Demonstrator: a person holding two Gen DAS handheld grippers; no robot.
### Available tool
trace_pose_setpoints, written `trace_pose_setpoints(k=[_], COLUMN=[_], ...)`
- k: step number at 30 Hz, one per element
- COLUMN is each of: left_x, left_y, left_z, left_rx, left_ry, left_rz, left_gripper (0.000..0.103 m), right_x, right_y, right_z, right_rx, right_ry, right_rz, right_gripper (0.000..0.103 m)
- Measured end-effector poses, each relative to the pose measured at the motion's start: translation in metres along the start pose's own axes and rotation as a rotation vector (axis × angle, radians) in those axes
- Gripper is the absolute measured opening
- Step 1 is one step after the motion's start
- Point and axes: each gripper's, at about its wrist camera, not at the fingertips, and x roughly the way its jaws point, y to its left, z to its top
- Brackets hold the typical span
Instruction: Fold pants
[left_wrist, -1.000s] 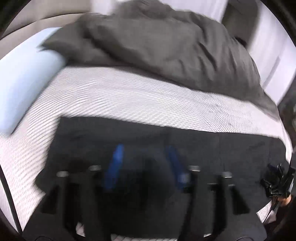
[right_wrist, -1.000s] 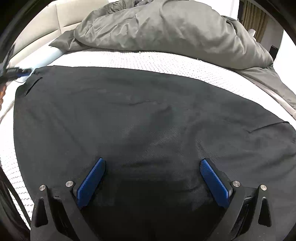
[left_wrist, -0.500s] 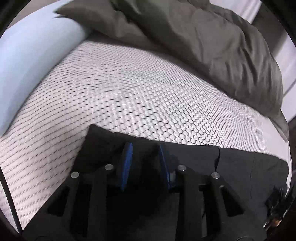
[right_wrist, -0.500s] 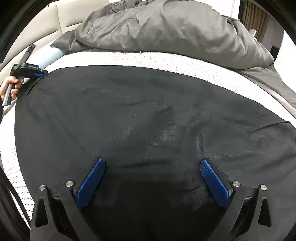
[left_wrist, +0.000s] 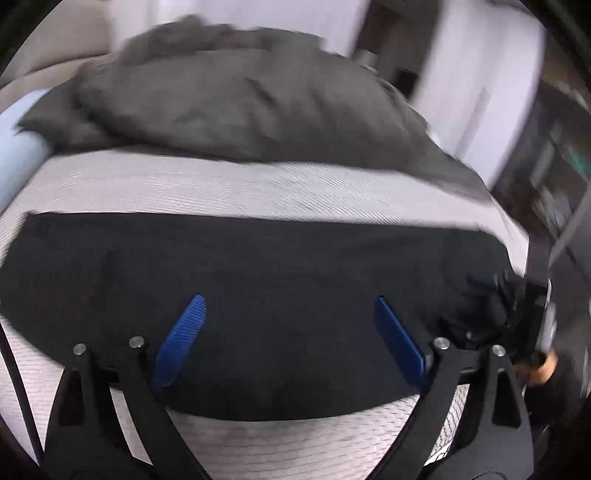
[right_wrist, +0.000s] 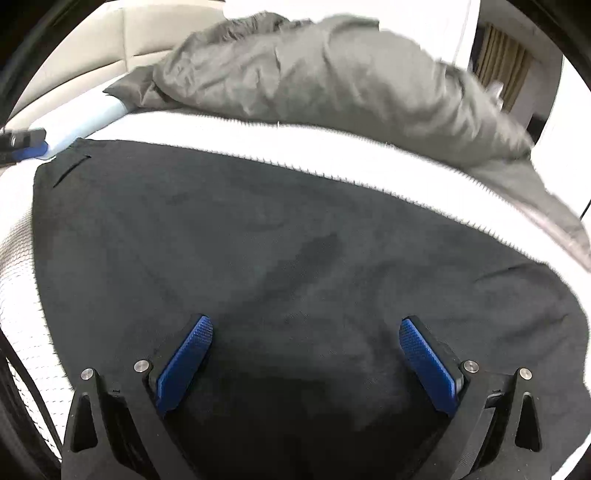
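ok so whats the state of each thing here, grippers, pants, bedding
left gripper: open, jaws just opened wide, nothing pinched between the pads
right gripper: open, empty, over the cloth
black pants: spread flat on the mattress, not yet folded
grey duvet: bunched up at the far side
mattress: bare, mesh-textured surface showing

The black pants (right_wrist: 280, 258) lie flat across the white mattress (left_wrist: 221, 184), open to reach from above. Behind them a bare strip of mattress runs clear, then a heaped grey duvet (right_wrist: 332, 74) blocks the far side.
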Motion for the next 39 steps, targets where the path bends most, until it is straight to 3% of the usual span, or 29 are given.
trace_pose_setpoints(k=[3, 6, 8, 11, 14, 17, 19, 21, 24, 26, 28, 33, 36, 39], left_x=[0.032, 0.066, 0.071, 0.072, 0.077, 0.078, 0.085, 0.084, 0.083, 0.084, 0.086, 0.086, 0.085, 0.085], left_y=[-0.033, -0.038, -0.039, -0.032, -0.026, -0.023, -0.016, -0.014, -0.015, -0.016, -0.016, -0.017, -0.016, -0.016], left_z=[-0.020, -0.031, -0.037, -0.036, -0.037, -0.035, -0.032, -0.031, -0.033, -0.034, -0.034, -0.036, -0.035, -0.036], left_rx=[0.061, 0.075, 0.083, 0.051, 0.052, 0.082, 0.089, 0.086, 0.089, 0.097, 0.097, 0.100, 0.093, 0.101], left_ry=[0.088, 0.176, 0.175, 0.172, 0.169, 0.167, 0.169, 0.170, 0.165, 0.163, 0.159, 0.152, 0.151, 0.148], left_rz=[0.021, 0.058, 0.080, 0.052, 0.043, 0.038, 0.029, 0.015, 0.011, 0.018, 0.020, 0.034, 0.029, 0.036], left_gripper=[0.092, 0.092, 0.092, 0.092, 0.092, 0.093, 0.094, 0.095, 0.095, 0.095, 0.095, 0.095, 0.095, 0.095], right_x=[-0.013, -0.012, -0.015, -0.022, -0.020, -0.024, -0.031, -0.032, -0.037, -0.048, -0.050, -0.007, 0.027, 0.034], right_y=[0.018, 0.030, 0.017, -0.029, -0.095, -0.169, -0.193, -0.197, -0.184, -0.154, -0.112, -0.034, -0.024, -0.052], right_z=[-0.002, -0.013, -0.019, -0.034, -0.060, -0.084, -0.090, -0.090, -0.081, -0.065, -0.039, 0.008, 0.011, 0.003], right_rx=[-0.072, -0.157, -0.139, -0.059, 0.009, 0.151, 0.184, 0.168, 0.199, 0.162, 0.089, -0.027, -0.061, -0.024], right_ry=[0.008, 0.026, 0.025, 0.021, 0.058, 0.059, 0.054, 0.083, 0.091, 0.008, -0.043, 0.011, 0.093, 0.110], right_rz=[0.049, 0.030, 0.039, 0.029, -0.114, -0.099, -0.184, -0.357, -0.391, -0.349, -0.236, 0.021, 0.001, -0.048], right_gripper=[0.103, 0.103, 0.103, 0.103, 0.103, 0.101, 0.102, 0.103, 0.103, 0.103, 0.103, 0.103, 0.103, 0.103])
